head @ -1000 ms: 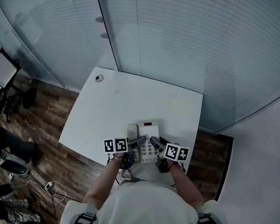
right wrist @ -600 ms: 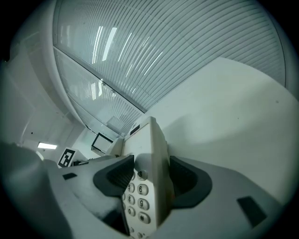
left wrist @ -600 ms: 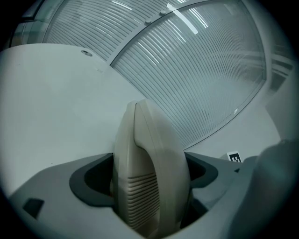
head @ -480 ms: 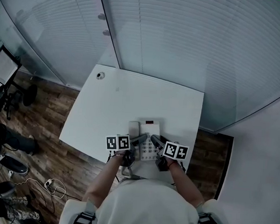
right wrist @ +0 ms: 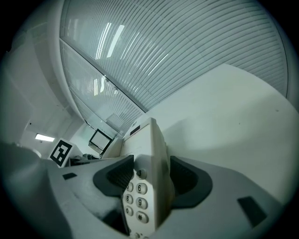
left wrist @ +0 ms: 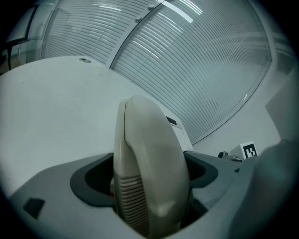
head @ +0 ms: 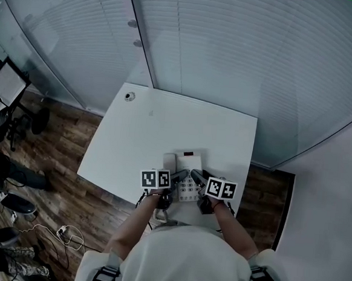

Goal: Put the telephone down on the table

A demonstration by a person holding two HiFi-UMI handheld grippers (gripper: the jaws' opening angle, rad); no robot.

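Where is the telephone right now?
In the head view the telephone is at the near edge of the white table, gripped by the left hand-held gripper on its handset side and the right hand-held gripper on its keypad side.

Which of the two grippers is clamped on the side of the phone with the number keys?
The right gripper: number keys show beside its jaws on the telephone base. The left gripper is clamped on the smooth, ribbed handset instead.
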